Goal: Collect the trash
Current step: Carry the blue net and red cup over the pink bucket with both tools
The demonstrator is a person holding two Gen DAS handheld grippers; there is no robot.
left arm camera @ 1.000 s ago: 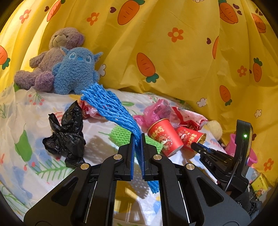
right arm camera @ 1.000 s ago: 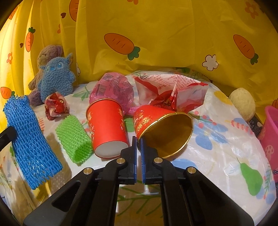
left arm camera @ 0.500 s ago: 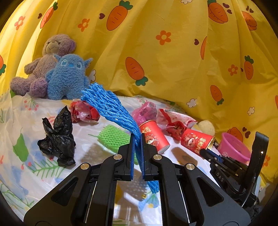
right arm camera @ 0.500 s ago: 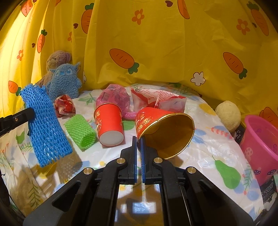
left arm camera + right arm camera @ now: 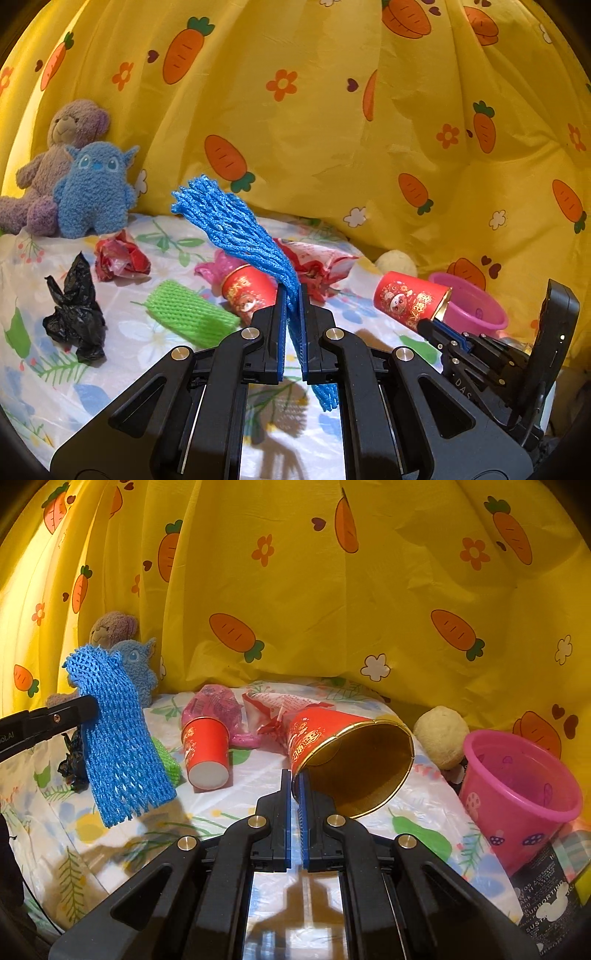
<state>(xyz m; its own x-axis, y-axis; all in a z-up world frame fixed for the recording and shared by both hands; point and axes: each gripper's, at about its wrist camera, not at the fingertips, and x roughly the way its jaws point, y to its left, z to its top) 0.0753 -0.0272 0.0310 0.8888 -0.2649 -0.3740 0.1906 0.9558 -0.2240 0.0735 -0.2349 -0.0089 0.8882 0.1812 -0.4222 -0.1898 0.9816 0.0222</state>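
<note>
My left gripper (image 5: 292,295) is shut on a blue foam net sleeve (image 5: 236,225), which hangs in the air above the table; the same blue foam net sleeve (image 5: 116,734) shows at the left of the right wrist view. My right gripper (image 5: 294,779) is shut on the gold rim of a red paper cup (image 5: 332,734), lifted and tilted with its mouth toward the camera. In the left wrist view that red paper cup (image 5: 406,299) hangs at the right, beside the pink bucket (image 5: 469,310). The pink bucket (image 5: 517,797) stands at the table's right edge.
On the table lie a second red cup (image 5: 205,746), a green foam sleeve (image 5: 184,314), a black bag (image 5: 74,317), a crumpled red wrapper (image 5: 120,258), a pink bag (image 5: 214,705) and a red-white wrapper (image 5: 280,705). Two plush toys (image 5: 88,192) and a cream ball (image 5: 441,734) sit at the back.
Both grippers have risen and drawn back to the right with their loads; the red cup now hangs close to the pink bucket, which has come into view.
</note>
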